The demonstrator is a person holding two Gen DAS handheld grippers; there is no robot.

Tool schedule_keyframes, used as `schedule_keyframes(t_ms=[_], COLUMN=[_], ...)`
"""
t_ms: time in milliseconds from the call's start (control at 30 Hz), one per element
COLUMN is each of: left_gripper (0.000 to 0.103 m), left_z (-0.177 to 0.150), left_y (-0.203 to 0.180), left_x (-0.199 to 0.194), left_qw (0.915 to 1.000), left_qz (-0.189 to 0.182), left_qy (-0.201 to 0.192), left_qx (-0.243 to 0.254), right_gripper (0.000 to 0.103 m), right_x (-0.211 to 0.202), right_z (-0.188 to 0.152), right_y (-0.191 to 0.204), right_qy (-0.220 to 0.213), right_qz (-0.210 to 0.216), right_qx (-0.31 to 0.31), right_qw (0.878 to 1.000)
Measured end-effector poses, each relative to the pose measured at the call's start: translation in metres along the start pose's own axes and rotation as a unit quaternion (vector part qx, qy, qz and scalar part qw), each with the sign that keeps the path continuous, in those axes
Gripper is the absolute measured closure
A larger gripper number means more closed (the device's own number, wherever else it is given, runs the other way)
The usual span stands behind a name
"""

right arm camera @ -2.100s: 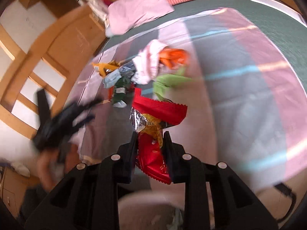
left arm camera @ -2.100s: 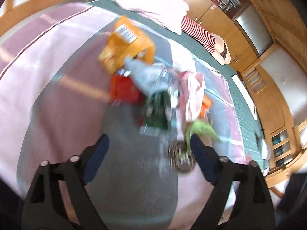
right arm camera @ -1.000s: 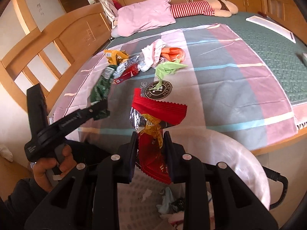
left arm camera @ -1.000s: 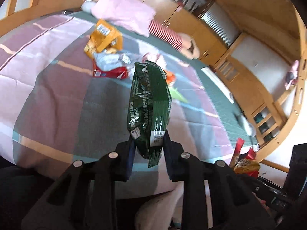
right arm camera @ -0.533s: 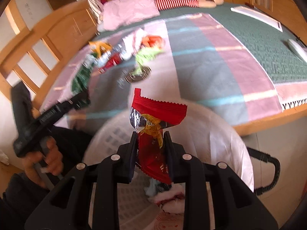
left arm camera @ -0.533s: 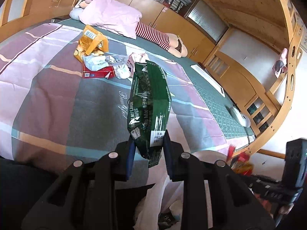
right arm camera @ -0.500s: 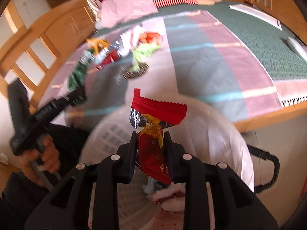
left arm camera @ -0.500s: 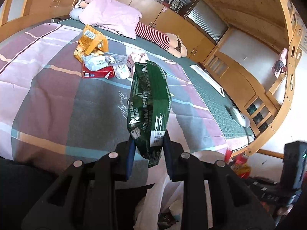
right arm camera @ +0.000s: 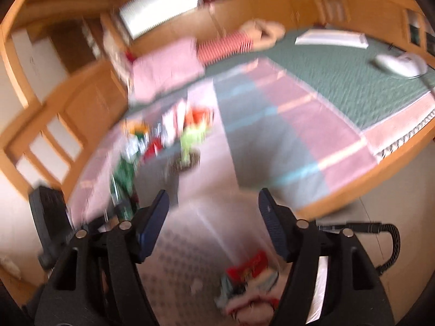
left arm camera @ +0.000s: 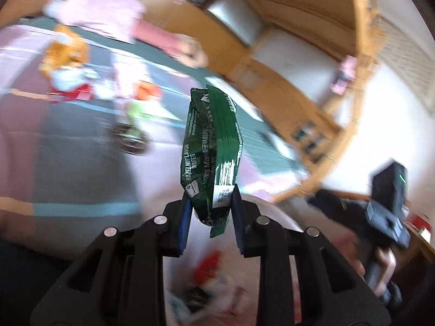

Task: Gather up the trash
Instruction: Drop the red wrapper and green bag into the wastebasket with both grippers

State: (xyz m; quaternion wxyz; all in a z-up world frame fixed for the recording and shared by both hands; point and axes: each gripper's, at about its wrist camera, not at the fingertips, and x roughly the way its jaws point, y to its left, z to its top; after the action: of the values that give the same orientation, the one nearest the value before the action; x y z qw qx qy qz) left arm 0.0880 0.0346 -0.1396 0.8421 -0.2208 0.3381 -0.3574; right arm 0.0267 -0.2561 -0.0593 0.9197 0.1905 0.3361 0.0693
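Note:
My left gripper (left arm camera: 208, 212) is shut on a green wafer packet (left arm camera: 212, 152), held upright above the white trash basket (left arm camera: 277, 217). My right gripper (right arm camera: 213, 212) is open and empty over the same basket (right arm camera: 190, 250). A red snack wrapper (right arm camera: 248, 267) lies inside the basket among other trash. The green packet also shows at the left of the right wrist view (right arm camera: 123, 179). More trash lies on the bed: an orange bag (left arm camera: 65, 51), a red wrapper (left arm camera: 73, 95), a light green wrapper (right arm camera: 191, 135).
The bed has a pink, grey and green cover (right arm camera: 285, 114) with a pink pillow (right arm camera: 165, 70) at its head. A wooden headboard (right arm camera: 78, 108) runs along the left. A black cable (right arm camera: 386, 244) lies on the floor by the basket. The view is blurred by motion.
My right gripper has opened and the red snack wrapper has dropped into the basket. My left gripper has carried the green packet over the basket.

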Motion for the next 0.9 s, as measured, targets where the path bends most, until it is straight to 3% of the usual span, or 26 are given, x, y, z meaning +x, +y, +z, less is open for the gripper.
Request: schedule_keyframes(t_ms=[67,200,233,300,333,433,567,700,900], left_gripper=[0.075,0.071,0.066,0.044,0.025,0.015,0.014,0.014,0.014], left_z=[-0.007,-0.021,-0.024,-0.028,-0.029,-0.028,-0.023,-0.013,0.000], left_y=[-0.014,-0.037,-0.040,-0.045,-0.047,-0.044,-0.033,-0.016,0.007], left_x=[0.005,0.020,0.023,0.029,0.032,0.031,0.026,0.014,-0.004], left_qw=[0.9977,0.9873,0.9856,0.9828,0.9828,0.9848,0.9914,0.9982,0.9984], left_qz=[-0.049,-0.095,-0.098,-0.097,-0.094,-0.089,-0.067,-0.023,0.041], left_qy=[0.032,0.094,0.103,0.121,0.122,0.114,0.093,0.052,-0.008], left_qx=[0.033,0.085,0.092,0.101,0.102,0.096,0.063,0.021,-0.039], right_gripper=[0.035,0.035,0.035,0.035,0.035,0.034,0.034,0.031,0.029], right_x=[-0.010,-0.022,-0.024,-0.023,-0.023,-0.017,-0.010,-0.005,0.009], right_z=[0.005,0.015,0.017,0.016,0.015,0.013,0.009,0.007,0.003], right_y=[-0.005,-0.018,-0.020,-0.027,-0.029,-0.035,-0.035,-0.031,-0.018], right_qy=[-0.028,-0.061,-0.063,-0.061,-0.059,-0.046,-0.033,-0.023,0.003], right_qz=[0.004,-0.001,-0.005,-0.009,-0.009,-0.007,-0.004,-0.006,-0.018], right_qx=[0.018,0.050,0.056,0.066,0.071,0.086,0.094,0.085,0.053], right_qw=[0.999,0.997,0.996,0.996,0.996,0.995,0.995,0.996,0.998])
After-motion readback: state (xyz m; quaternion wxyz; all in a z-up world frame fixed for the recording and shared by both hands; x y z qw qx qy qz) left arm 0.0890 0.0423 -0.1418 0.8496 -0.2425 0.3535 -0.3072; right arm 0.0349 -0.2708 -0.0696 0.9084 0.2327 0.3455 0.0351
